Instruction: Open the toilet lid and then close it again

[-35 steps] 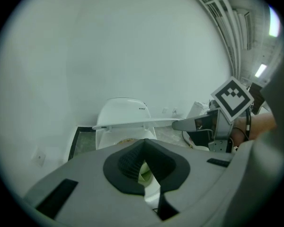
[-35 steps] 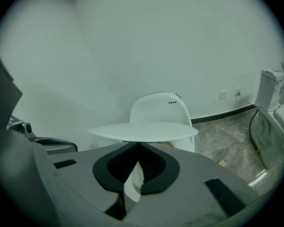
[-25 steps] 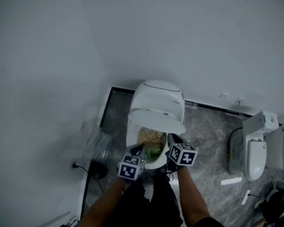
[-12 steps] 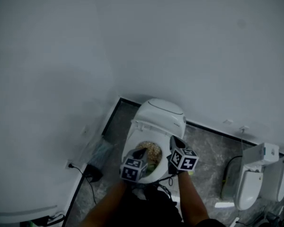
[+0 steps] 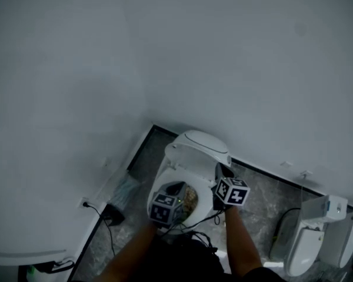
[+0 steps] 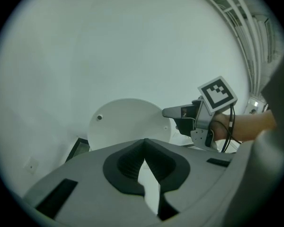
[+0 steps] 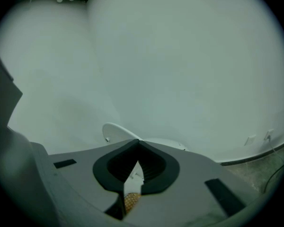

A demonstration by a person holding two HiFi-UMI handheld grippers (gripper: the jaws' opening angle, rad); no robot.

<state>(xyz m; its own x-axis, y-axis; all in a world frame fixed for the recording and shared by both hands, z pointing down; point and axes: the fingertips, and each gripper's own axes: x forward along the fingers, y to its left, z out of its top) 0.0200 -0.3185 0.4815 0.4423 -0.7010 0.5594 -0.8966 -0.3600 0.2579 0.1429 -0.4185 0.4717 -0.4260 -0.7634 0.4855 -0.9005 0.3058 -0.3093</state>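
**Raised lid, nothing gripping it**

Head view: the toilet lid (image 5: 195,155) stands up at 12 o'clock of the bowl (image 5: 159,184). Your right gripper (image 5: 221,170) sits by the lid's 4 o'clock edge, and your left gripper (image 5: 174,188) is at the bowl's 7 o'clock.

Left gripper view: its fingers are clenched on nothing.

Right gripper view: fingers clenched, empty.

You can only nudge the lid, so it may slip off your fingers and slam down.

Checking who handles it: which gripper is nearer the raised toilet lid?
Right. The right gripper is at the right edge of the toilet lid; the left gripper sits back over the bowl, apart from it.
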